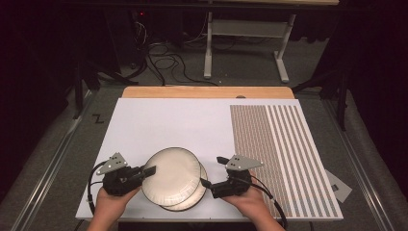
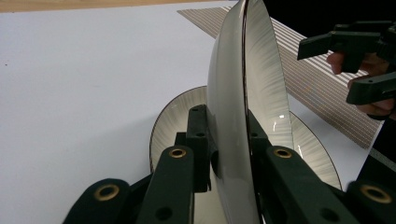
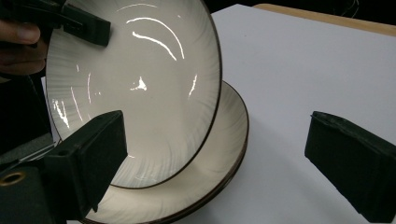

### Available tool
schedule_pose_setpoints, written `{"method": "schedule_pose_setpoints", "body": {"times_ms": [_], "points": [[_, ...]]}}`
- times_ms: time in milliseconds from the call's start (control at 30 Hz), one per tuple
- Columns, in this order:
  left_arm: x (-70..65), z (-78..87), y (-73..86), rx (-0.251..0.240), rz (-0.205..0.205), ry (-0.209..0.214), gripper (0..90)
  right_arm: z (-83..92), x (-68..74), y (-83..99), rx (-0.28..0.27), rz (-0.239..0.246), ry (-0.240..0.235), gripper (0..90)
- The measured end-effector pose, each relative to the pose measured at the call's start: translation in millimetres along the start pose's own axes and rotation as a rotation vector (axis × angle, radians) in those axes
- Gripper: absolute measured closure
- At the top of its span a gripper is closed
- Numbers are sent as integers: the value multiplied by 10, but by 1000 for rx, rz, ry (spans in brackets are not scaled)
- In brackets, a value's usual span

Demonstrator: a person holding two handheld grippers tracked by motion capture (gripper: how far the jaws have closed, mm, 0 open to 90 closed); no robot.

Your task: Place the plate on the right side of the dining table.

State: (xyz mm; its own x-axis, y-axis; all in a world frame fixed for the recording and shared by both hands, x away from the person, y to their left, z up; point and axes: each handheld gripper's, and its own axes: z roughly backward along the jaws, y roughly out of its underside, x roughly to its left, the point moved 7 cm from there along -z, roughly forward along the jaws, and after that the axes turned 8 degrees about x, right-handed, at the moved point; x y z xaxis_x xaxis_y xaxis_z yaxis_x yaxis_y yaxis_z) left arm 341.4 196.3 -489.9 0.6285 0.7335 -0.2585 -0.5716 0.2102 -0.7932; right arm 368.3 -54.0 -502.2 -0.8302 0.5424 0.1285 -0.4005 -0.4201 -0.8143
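Note:
Two cream plates with dark rims sit near the front of the white board. The upper plate (image 1: 171, 175) (image 3: 140, 93) is tilted up off the lower plate (image 1: 198, 195) (image 3: 215, 182). My left gripper (image 1: 148, 171) (image 2: 229, 154) is shut on the upper plate's left rim, and in the left gripper view that plate (image 2: 247, 84) stands edge-on between the jaws above the lower plate (image 2: 173, 121). My right gripper (image 1: 214, 172) (image 3: 219, 158) stands open just right of the plates, its jaws wide apart and touching nothing. It is also seen as the right gripper (image 2: 357, 65) at that view's upper right.
The white board (image 1: 159, 120) covers most of the table, with a brown striped mat (image 1: 279, 144) on its right part. A wooden edge (image 1: 207, 92) runs along the back. Beyond it, cables (image 1: 163, 60) and a white table frame (image 1: 245, 33) stand on the floor.

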Motion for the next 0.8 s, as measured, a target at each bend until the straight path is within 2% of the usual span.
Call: {"method": "schedule_pose_setpoints", "body": {"times_ms": [300,533,667,800], "points": [[4,1,2,1,-2,0,792,-240,123,4,31,0,-43,114],[7,3,5,0,-3,0,791,-371,155,15,44,-14,-66,167],[9,4,7,-2,-1,2,791,-437,154,45,71,-26,-79,208],[5,4,5,-4,-4,4,792,-454,163,71,87,-33,-85,312]]}}
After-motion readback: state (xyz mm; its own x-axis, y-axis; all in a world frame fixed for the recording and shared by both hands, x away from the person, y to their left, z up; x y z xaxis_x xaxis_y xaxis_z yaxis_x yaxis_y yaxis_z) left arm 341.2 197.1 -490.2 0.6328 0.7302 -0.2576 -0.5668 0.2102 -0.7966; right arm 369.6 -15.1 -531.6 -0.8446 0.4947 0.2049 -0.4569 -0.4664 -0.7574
